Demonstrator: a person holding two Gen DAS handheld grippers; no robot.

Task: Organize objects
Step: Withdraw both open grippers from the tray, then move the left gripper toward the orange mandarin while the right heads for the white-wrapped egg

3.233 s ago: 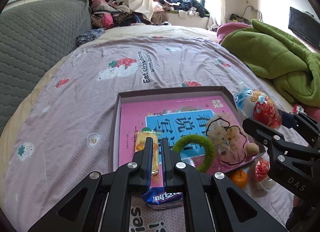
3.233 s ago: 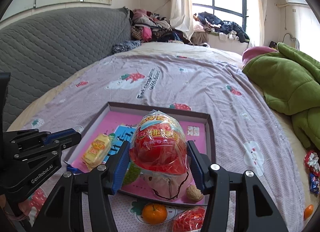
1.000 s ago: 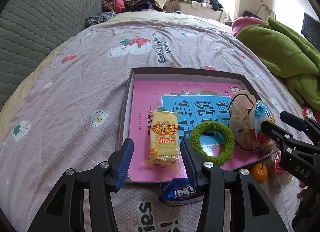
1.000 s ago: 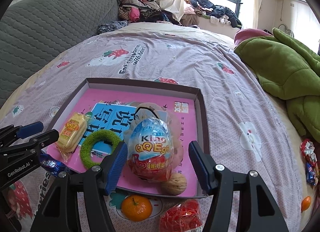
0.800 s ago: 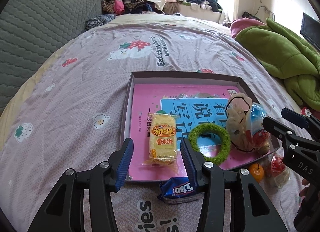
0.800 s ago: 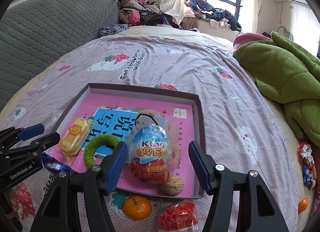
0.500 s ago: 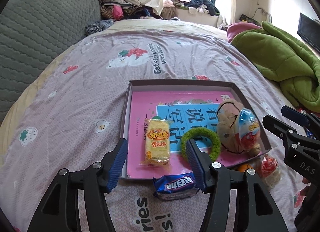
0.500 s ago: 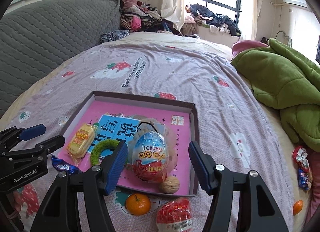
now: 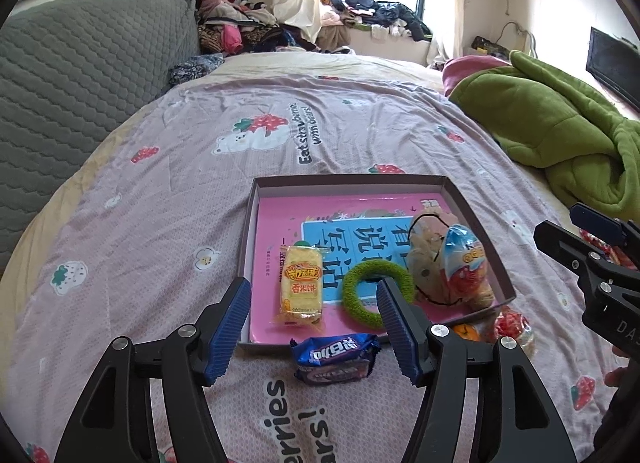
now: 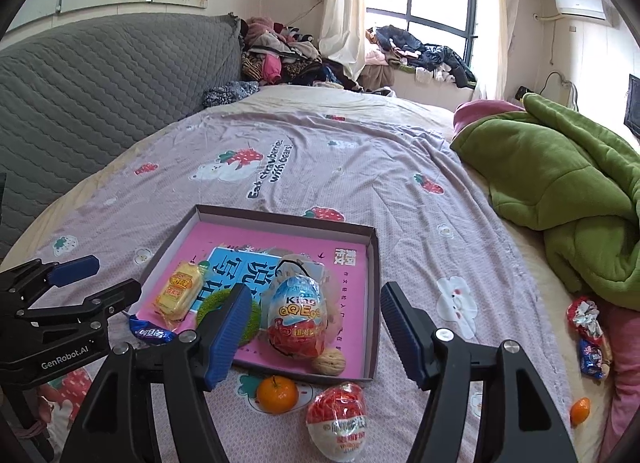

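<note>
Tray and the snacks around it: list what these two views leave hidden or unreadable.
- Plush toy: right wrist view, mostly behind the wrapped egg.
- Tangerine: left wrist view, half hidden by the left gripper finger.
- Green ring: right wrist view, partly covered by the right gripper finger.
- Tray small print: too small.

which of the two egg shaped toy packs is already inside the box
The blue-topped King QQ Egg, standing in the box beside the walnut. The other, a red and white egg, lies outside on the bedsheet next to the orange.
</note>
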